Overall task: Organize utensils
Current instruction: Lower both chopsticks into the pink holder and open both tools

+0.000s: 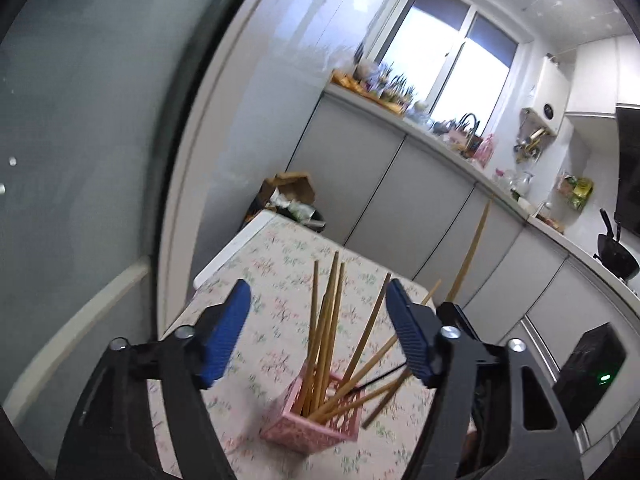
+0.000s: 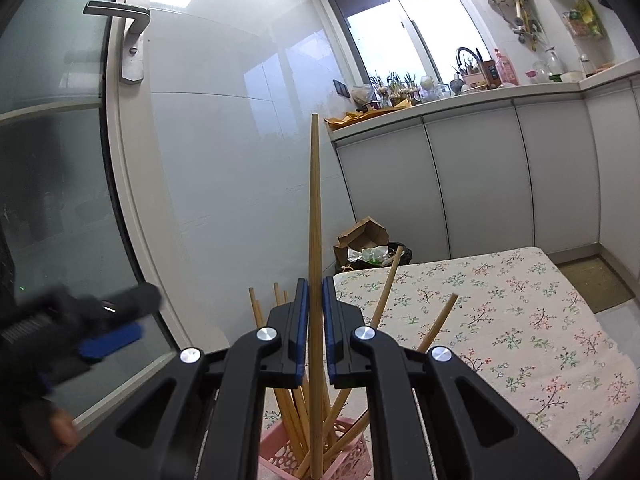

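One chopstick (image 2: 315,240) stands upright, clamped in the right tongs (image 2: 315,320) directly above the pink holder (image 2: 352,456) on the floral bench (image 2: 520,320), apparently lined up to drop among the others. Left tongs (image 1: 318,336) gape apart, holding nothing. No legible writing shows.

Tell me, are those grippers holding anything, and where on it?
The right gripper pinches one chopstick around its lower half, above the pink holder. The left gripper is open, holding nothing.
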Demonstrator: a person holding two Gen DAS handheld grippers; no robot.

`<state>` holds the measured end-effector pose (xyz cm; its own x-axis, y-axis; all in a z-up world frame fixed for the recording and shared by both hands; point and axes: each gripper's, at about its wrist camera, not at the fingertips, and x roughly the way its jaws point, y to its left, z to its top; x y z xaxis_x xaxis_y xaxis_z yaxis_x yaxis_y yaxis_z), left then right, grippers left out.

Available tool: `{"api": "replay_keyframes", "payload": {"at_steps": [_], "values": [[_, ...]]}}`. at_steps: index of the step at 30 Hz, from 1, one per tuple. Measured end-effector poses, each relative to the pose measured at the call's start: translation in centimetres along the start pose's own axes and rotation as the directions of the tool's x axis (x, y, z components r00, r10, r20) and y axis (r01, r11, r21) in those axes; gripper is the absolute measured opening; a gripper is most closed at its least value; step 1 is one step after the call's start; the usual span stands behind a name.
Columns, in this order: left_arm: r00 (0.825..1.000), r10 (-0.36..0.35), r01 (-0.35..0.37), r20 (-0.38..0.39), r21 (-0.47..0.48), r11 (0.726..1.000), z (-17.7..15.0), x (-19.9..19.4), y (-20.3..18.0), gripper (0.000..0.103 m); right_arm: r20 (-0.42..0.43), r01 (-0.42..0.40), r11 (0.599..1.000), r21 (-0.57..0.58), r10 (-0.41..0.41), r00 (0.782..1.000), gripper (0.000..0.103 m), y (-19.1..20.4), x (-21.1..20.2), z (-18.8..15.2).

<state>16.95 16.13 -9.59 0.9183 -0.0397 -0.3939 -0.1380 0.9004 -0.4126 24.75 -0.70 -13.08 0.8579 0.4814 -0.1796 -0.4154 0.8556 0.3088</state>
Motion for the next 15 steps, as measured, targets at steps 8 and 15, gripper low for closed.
{"api": "replay_keyframes", "payload": {"at_steps": [8, 15], "values": [[0.97, 0.097, -0.088, -0.223, 0.052, 0.995, 1.1, 0.8, 0.8, 0.087, 0.009, 0.029, 0.999, -0.039, -0.029, 1.0, 0.007, 0.9, 0.7, -1.3], [0.973, 0.082, -0.066, -0.215, 0.079, 0.995, 0.8, 1.0, 1.2, 0.09, 0.024, 0.045, 0.995, -0.084, -0.043, 0.999, 0.007, 2.4, 1.1, -1.6]]}}
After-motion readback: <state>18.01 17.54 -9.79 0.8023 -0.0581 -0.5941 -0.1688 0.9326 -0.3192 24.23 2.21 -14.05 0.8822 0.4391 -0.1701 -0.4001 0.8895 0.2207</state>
